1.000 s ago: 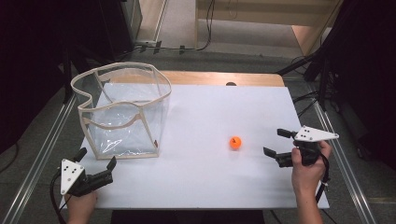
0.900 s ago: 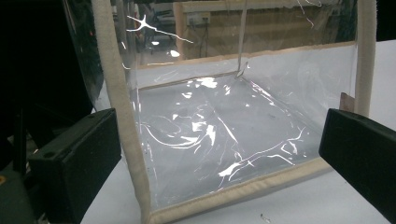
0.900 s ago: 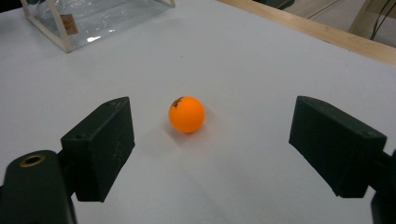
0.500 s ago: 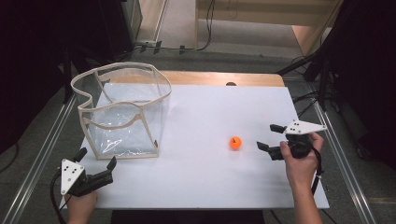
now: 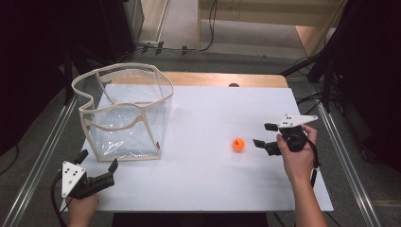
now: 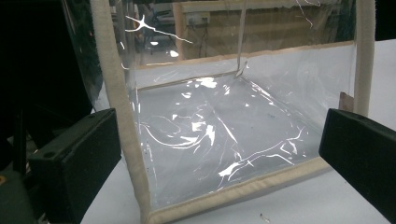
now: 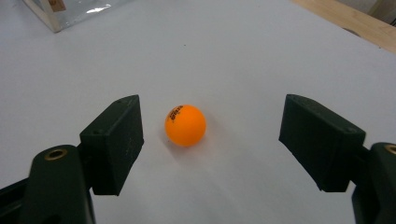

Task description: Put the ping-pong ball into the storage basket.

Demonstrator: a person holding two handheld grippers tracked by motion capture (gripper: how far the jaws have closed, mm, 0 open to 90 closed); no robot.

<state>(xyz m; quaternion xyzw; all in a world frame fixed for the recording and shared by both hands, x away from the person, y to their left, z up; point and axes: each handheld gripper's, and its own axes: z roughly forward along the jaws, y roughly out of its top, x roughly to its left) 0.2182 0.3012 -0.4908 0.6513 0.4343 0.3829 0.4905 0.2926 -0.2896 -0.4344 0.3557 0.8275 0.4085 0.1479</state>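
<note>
A small orange ball lies on the white table. Just to its right my right gripper points at it with its jaws apart. They have just been closing, and the ball lies a little ahead of the gap, untouched. A clear bag with a cream fabric frame stands open at the table's left. My left gripper rests near the front left corner, open and empty, facing the bag's near wall.
Metal rails run along both sides of the table, and a wooden strip edges its far side. Cables and dark stands crowd the floor beyond. White tabletop stretches between the bag and the ball.
My right gripper has moved left toward the ball and its jaws have narrowed. The left gripper, bag and ball have stayed where they were.
</note>
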